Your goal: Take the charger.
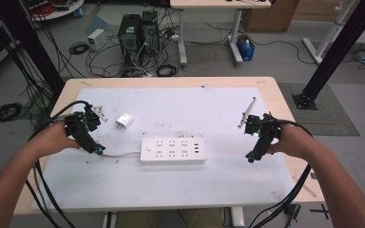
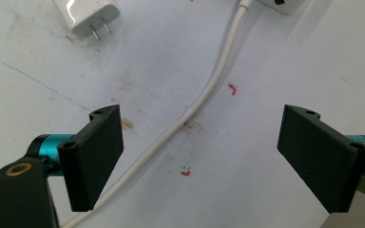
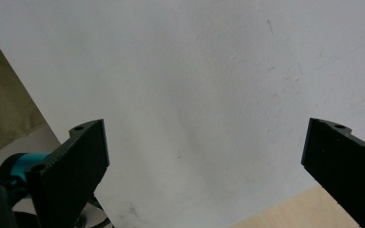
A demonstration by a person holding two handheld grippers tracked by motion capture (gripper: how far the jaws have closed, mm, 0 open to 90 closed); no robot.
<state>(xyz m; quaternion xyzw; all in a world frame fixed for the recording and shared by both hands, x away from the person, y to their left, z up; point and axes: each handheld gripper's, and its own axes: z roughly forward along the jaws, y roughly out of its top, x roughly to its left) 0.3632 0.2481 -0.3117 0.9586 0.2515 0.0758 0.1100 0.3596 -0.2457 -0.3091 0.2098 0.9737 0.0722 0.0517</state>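
Note:
A white power strip (image 1: pixel 172 150) lies flat in the middle of the white mat. Its white cable (image 1: pixel 121 154) runs left toward my left gripper (image 1: pixel 95 146). In the left gripper view the cable (image 2: pixel 204 95) curves across the mat between and beyond the wide-apart jaws of that gripper (image 2: pixel 202 137), which is open and holds nothing. A small white charger (image 1: pixel 124 120) with two metal prongs lies behind the strip to the left; the charger (image 2: pixel 88 16) lies at the top left. My right gripper (image 1: pixel 253 155) hovers right of the strip, open (image 3: pixel 204 142) over bare mat.
The white mat (image 1: pixel 180 185) covers most of a light wooden table (image 1: pixel 285 95), whose edge (image 3: pixel 294 209) lies near the right gripper. Beyond the table are computer towers (image 1: pixel 138 31), floor cables and black frame posts (image 1: pixel 337 52). Thick black cables trail from both grippers.

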